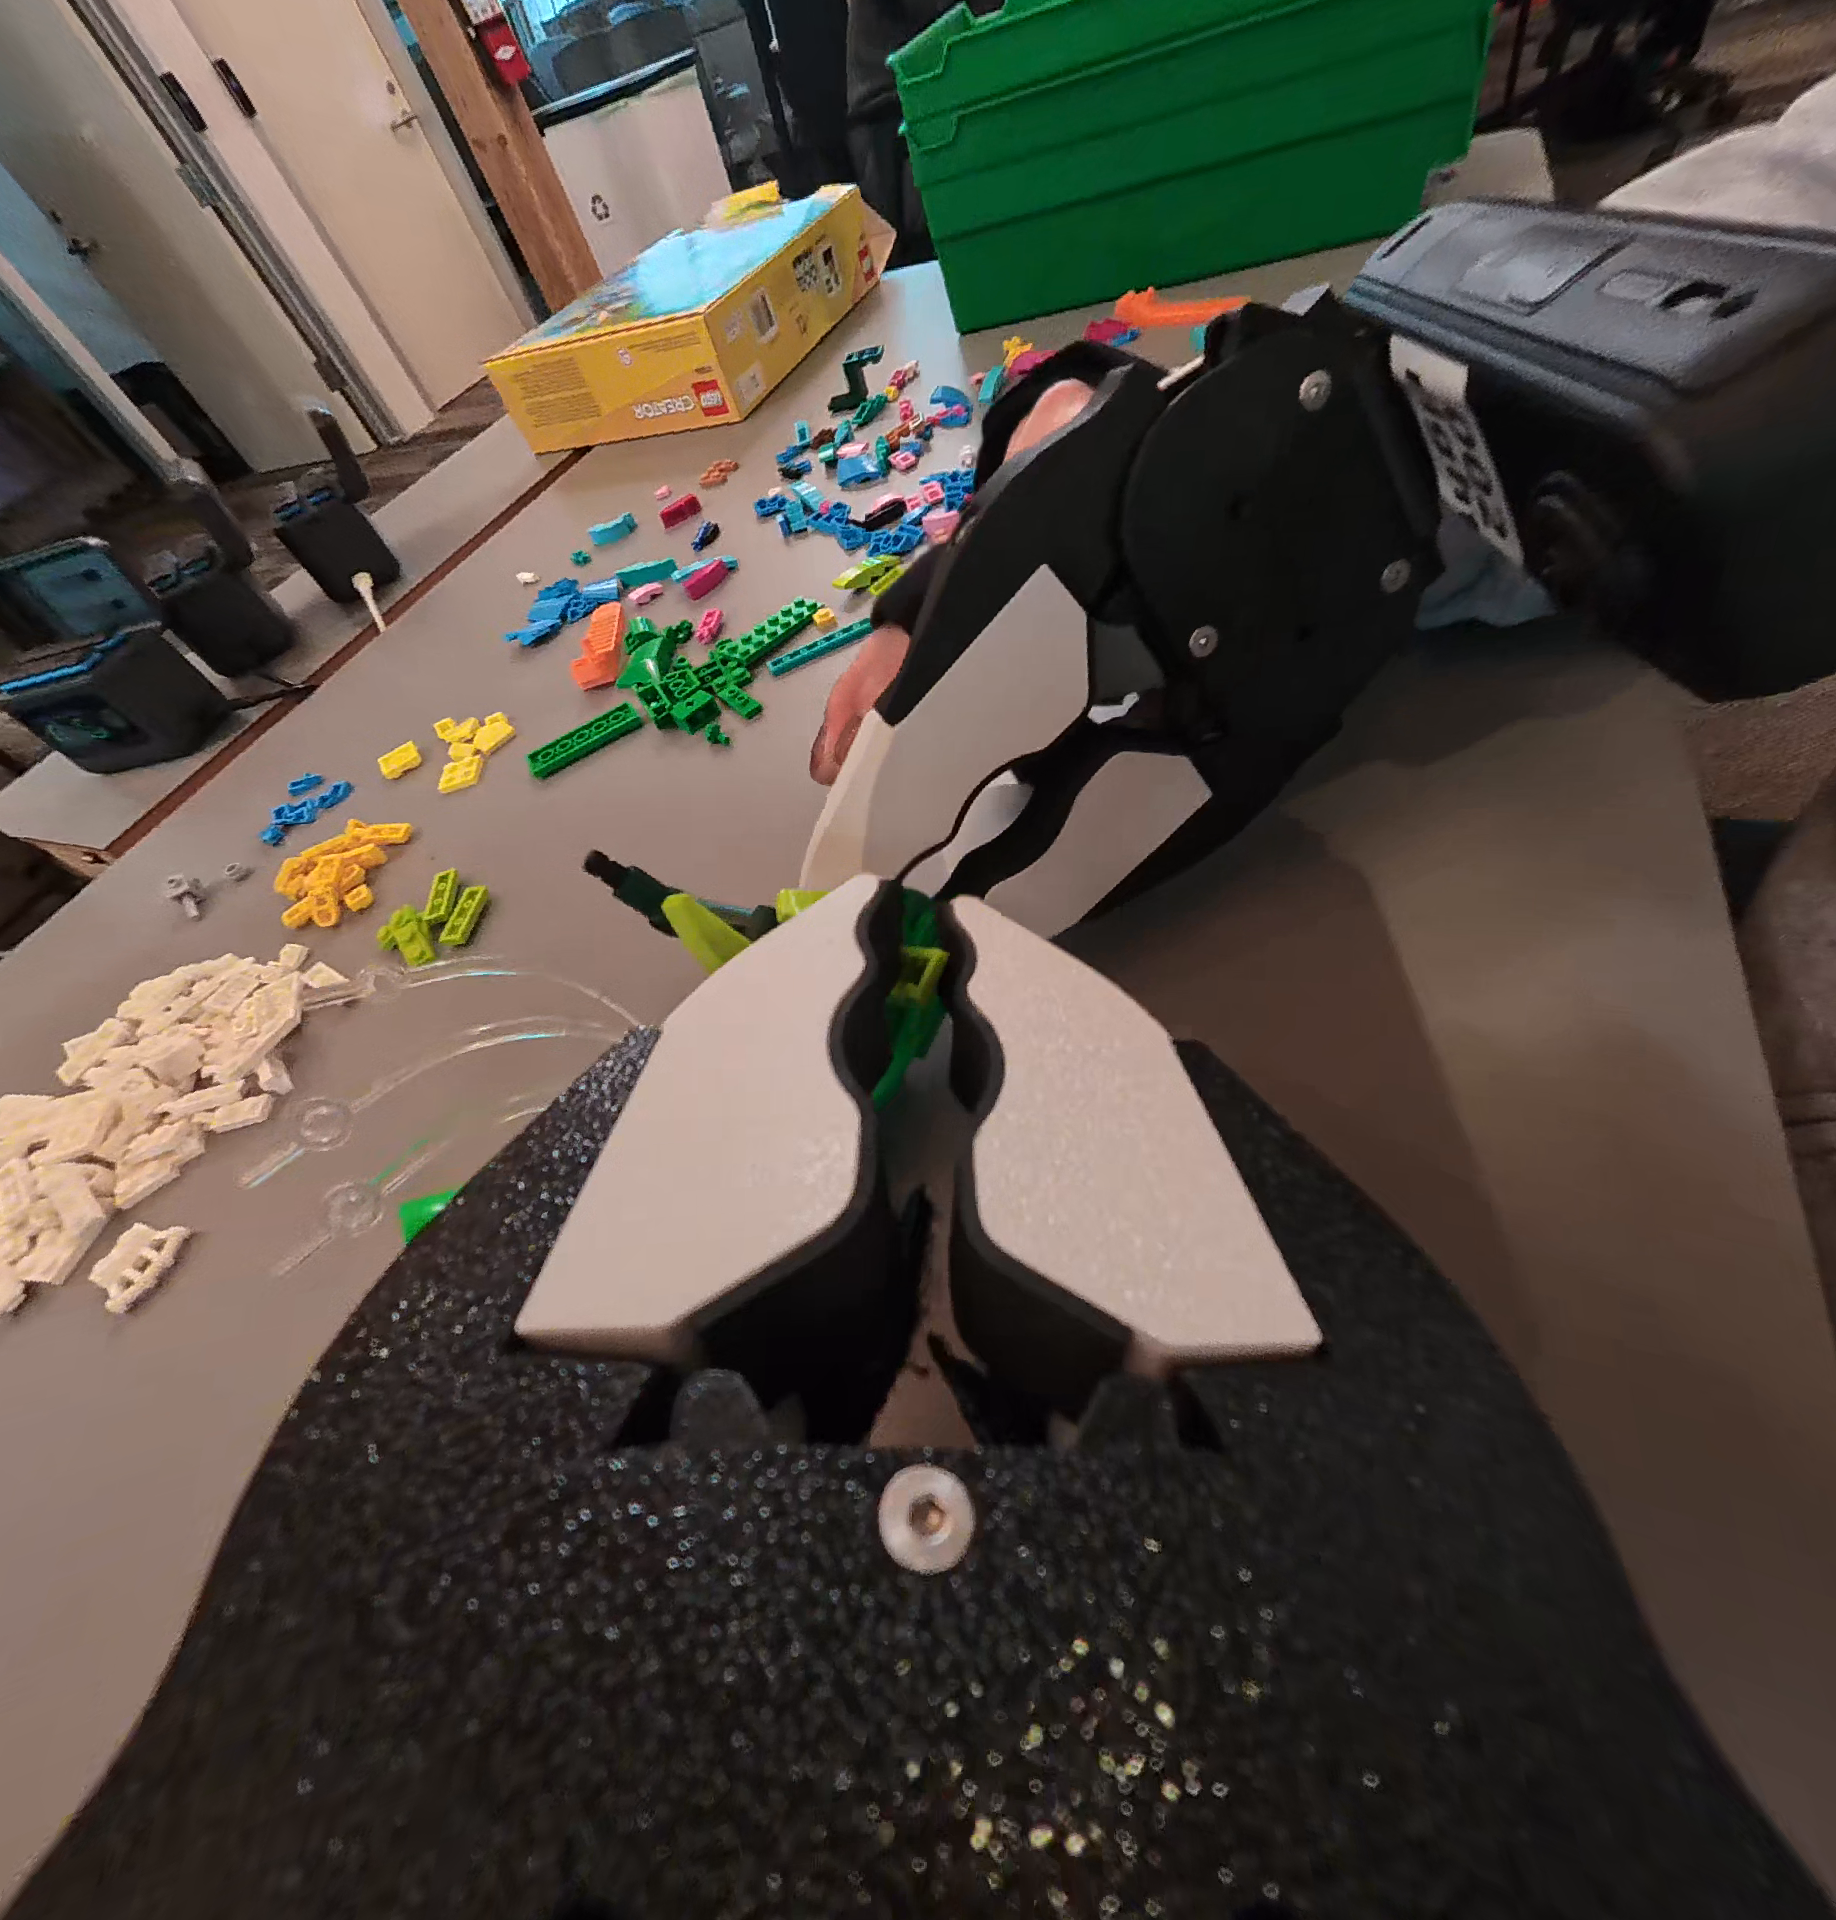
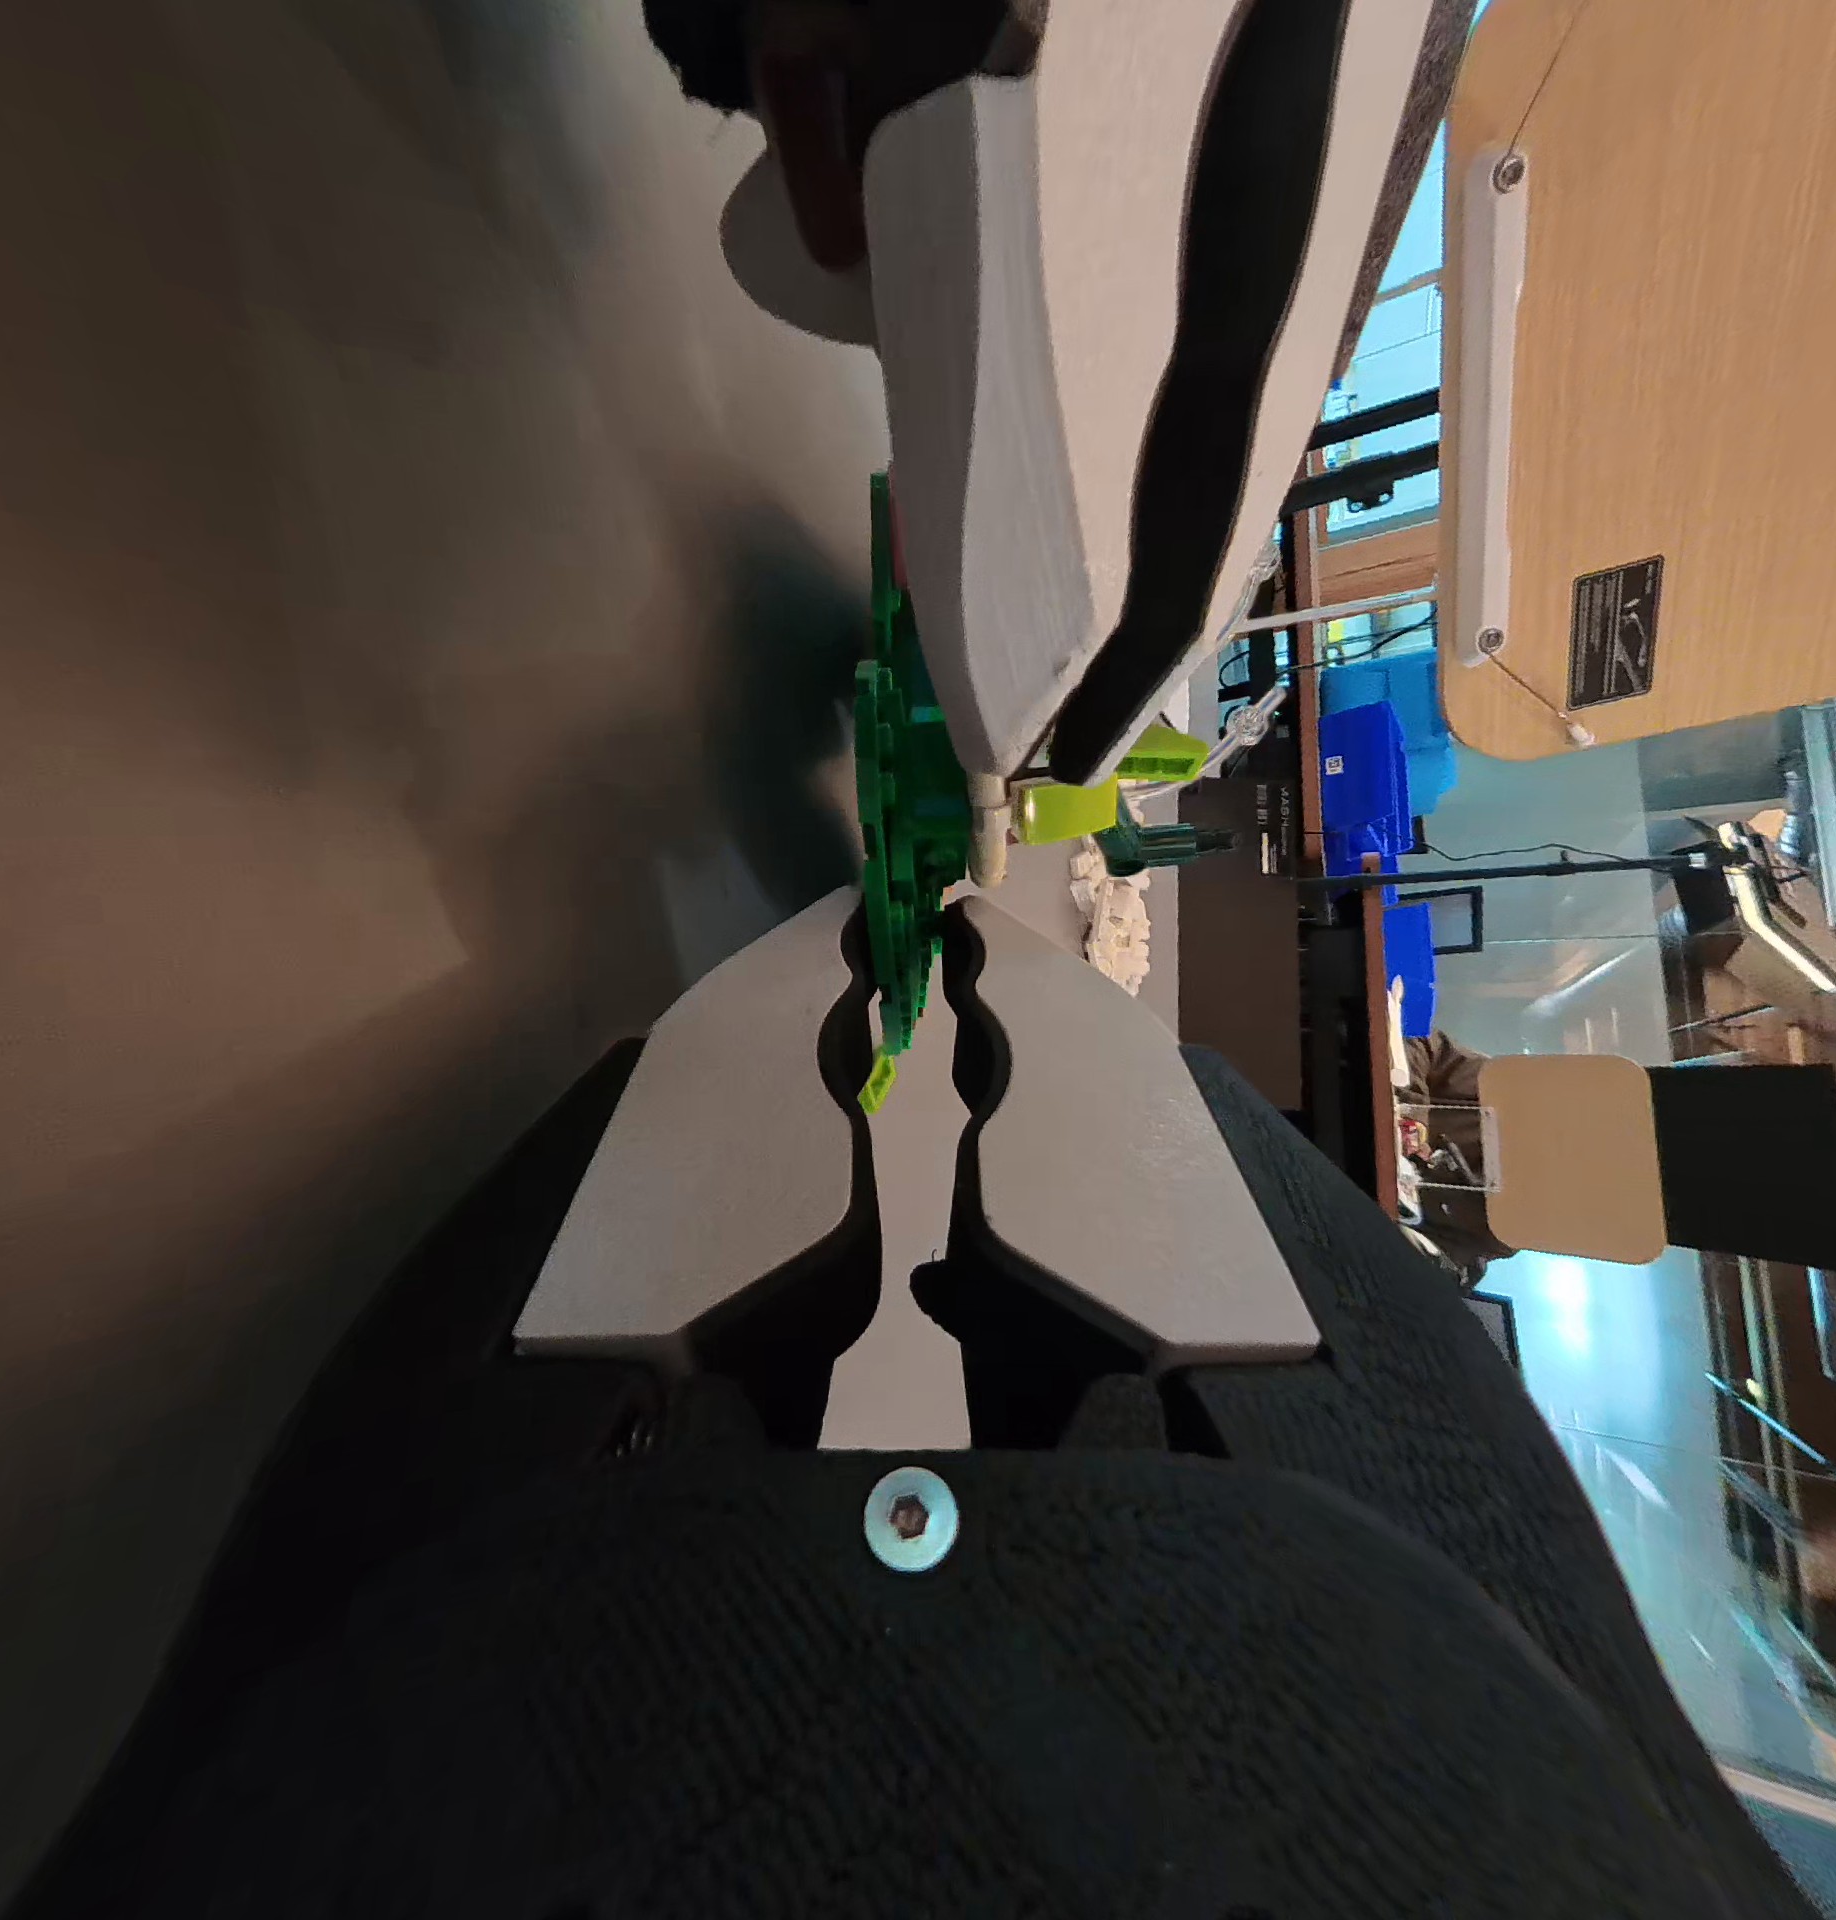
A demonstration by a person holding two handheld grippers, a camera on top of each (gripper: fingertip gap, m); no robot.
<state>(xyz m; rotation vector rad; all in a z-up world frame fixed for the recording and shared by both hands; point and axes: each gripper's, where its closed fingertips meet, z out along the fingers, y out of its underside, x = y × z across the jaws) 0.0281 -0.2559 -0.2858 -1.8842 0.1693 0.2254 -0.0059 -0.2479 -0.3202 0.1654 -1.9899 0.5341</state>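
Beyond my grey table [image 1: 1413, 1143] I see white doors [image 1: 301, 208], a wooden post [image 1: 509, 156] and stacked green bins [image 1: 1153, 156].

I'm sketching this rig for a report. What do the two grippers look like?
Both match: the left gripper and right gripper have pale grey wedge-shaped fingers lined with wavy black pads, on a black speckled body with a silver hex screw. From outside, the right gripper's shell is black with small screws and a white patterned tag.
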